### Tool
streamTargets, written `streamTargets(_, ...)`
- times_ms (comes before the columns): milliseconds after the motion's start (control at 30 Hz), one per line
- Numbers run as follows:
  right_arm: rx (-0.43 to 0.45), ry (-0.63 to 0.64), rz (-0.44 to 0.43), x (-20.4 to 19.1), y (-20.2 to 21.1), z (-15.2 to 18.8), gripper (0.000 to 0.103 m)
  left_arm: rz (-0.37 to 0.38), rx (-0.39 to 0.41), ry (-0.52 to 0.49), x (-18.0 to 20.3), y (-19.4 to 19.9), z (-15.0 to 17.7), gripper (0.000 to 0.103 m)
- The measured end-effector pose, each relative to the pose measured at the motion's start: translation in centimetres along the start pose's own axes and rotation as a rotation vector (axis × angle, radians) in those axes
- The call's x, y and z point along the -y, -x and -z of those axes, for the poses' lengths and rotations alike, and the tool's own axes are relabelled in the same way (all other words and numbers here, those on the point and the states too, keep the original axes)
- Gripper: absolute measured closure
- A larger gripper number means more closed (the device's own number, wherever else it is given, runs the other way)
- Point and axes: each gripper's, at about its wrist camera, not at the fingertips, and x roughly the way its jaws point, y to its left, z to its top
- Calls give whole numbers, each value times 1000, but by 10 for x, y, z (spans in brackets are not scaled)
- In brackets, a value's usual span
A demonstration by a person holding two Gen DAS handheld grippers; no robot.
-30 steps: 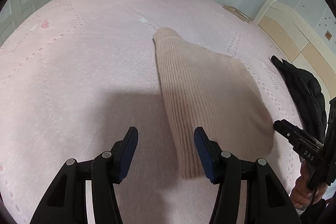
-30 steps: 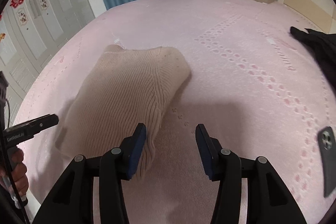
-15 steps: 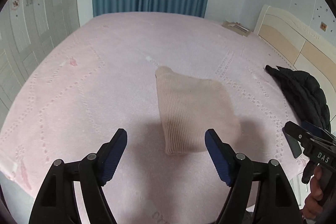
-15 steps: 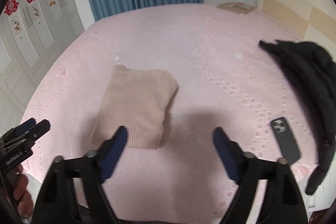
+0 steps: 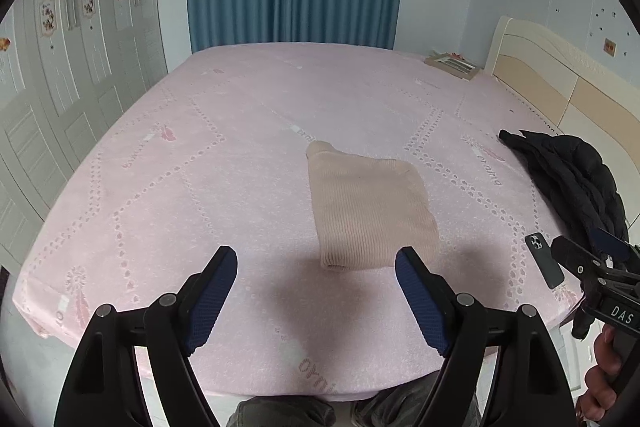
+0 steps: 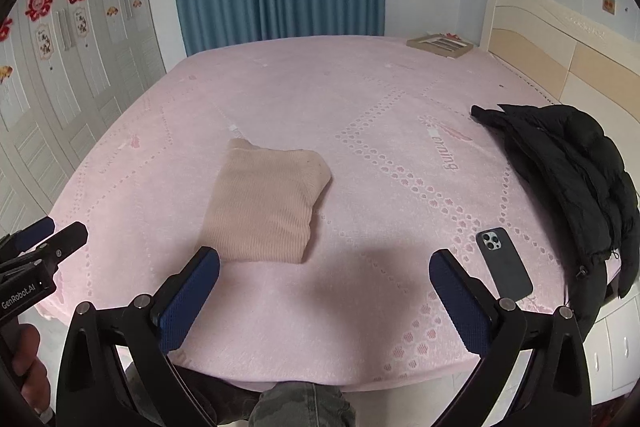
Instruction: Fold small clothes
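Note:
A beige ribbed knit garment (image 5: pixel 370 211) lies folded into a compact rectangle on the pink bed (image 5: pixel 200 187); it also shows in the right wrist view (image 6: pixel 266 203). My left gripper (image 5: pixel 316 291) is open and empty, held back above the bed's near edge, short of the garment. My right gripper (image 6: pixel 324 297) is open and empty, also back from the garment, which lies ahead and to its left. Each gripper shows at the edge of the other's view: the right one (image 5: pixel 592 267), the left one (image 6: pixel 44 247).
A black puffer jacket (image 6: pixel 572 171) lies at the bed's right side, with a dark phone (image 6: pixel 504 263) beside it. A flat framed object (image 6: pixel 440 45) sits at the far right corner by the headboard (image 6: pixel 560 39). Wardrobe doors stand at the left, blue curtains behind.
Both grippers have pulled back and up from the folded garment and opened wider. The garment stays flat on the bed.

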Motion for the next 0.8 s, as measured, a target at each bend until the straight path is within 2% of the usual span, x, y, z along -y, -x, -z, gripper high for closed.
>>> streamTargets(333,6,-14,-5,3,12,5,0,5,21,-11,5,16,4,22)
streamTargets(800,19,-32,0,8,18,7,0,8,6,-5,3,16,5,22)
